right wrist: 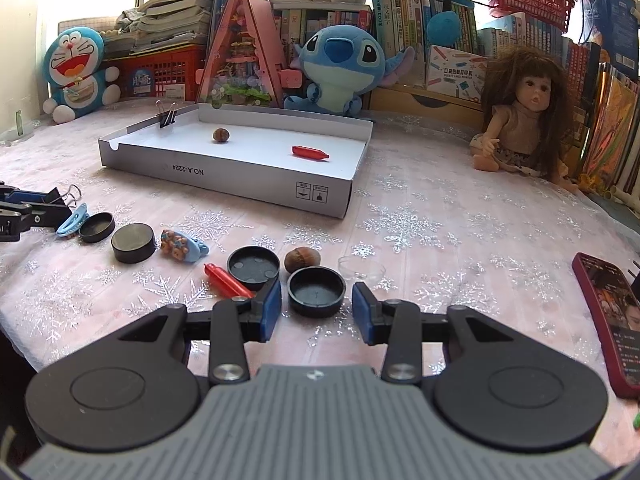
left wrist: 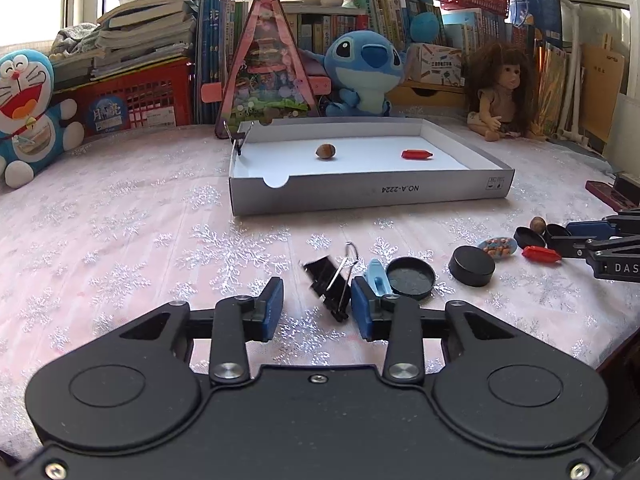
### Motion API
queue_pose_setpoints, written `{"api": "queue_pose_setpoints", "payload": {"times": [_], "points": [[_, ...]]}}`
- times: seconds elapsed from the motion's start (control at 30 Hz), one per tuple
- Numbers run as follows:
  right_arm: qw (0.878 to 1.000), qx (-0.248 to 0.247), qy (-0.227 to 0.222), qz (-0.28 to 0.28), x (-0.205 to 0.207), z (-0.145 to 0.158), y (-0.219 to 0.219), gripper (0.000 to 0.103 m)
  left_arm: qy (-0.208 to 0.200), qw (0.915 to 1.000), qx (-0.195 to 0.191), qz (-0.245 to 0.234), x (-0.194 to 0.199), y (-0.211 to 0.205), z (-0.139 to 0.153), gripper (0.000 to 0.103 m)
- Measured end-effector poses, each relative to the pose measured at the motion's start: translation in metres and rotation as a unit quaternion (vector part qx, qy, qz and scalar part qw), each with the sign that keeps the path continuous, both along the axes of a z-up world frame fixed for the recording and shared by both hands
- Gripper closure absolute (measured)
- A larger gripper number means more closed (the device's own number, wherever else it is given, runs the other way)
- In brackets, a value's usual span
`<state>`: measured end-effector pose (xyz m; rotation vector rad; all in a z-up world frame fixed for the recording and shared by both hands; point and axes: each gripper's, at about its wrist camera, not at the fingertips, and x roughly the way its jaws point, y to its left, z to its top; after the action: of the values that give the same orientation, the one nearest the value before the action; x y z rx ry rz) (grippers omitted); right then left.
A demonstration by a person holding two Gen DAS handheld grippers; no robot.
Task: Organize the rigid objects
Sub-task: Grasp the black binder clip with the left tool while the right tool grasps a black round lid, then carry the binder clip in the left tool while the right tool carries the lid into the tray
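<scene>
My left gripper (left wrist: 318,306) is open, low over the cloth. A tilted black binder clip (left wrist: 332,284) lies between its jaws, leaning by the right pad, with a gap to the left pad. My right gripper (right wrist: 318,310) is open around an upturned black cap (right wrist: 316,290), with a slim gap on each side. Just beyond it lie another black cap (right wrist: 253,266), a brown nut (right wrist: 302,259) and a red piece (right wrist: 226,282). The grey box (right wrist: 240,178) holds a nut (right wrist: 221,135) and a red piece (right wrist: 310,153), and a binder clip (right wrist: 167,116) grips its wall.
A light blue clip (left wrist: 378,278), a black cap (left wrist: 410,278), a black puck (left wrist: 472,266) and a decorated hair clip (left wrist: 498,247) lie between the two grippers. A clear dish (right wrist: 362,270) and a red phone (right wrist: 612,320) sit to the right. Plush toys, a doll (right wrist: 516,116) and books line the back.
</scene>
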<state>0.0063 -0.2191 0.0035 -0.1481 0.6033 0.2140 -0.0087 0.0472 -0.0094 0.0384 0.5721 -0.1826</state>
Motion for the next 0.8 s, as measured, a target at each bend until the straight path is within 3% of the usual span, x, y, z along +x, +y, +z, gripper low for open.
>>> {"api": "queue_pose_setpoints", "payload": {"times": [0.07, 0.13, 0.2, 0.43, 0.8], "points": [[1.000, 0.000, -0.001, 0.000, 0.001, 0.000, 0.001, 0.056, -0.001, 1.0000, 0.001, 0.001, 0.000, -0.001, -0.002, 0.070], [1.000, -0.004, -0.005, -0.009, 0.003, 0.000, 0.000, 0.058, -0.003, 1.0000, 0.003, -0.003, -0.001, -0.003, -0.001, 0.086], [1.000, -0.006, 0.001, -0.016, 0.006, 0.001, -0.002, 0.065, -0.006, 0.9999, 0.008, 0.000, -0.001, -0.004, 0.000, 0.087], [1.000, -0.003, 0.006, 0.004, 0.002, 0.008, 0.000, 0.066, -0.015, 0.9998, -0.002, 0.016, 0.001, -0.001, 0.009, 0.088], [1.000, -0.001, -0.023, 0.008, 0.011, 0.029, 0.010, 0.066, -0.039, 0.9988, -0.020, 0.024, 0.017, -0.001, 0.032, 0.088]]}}
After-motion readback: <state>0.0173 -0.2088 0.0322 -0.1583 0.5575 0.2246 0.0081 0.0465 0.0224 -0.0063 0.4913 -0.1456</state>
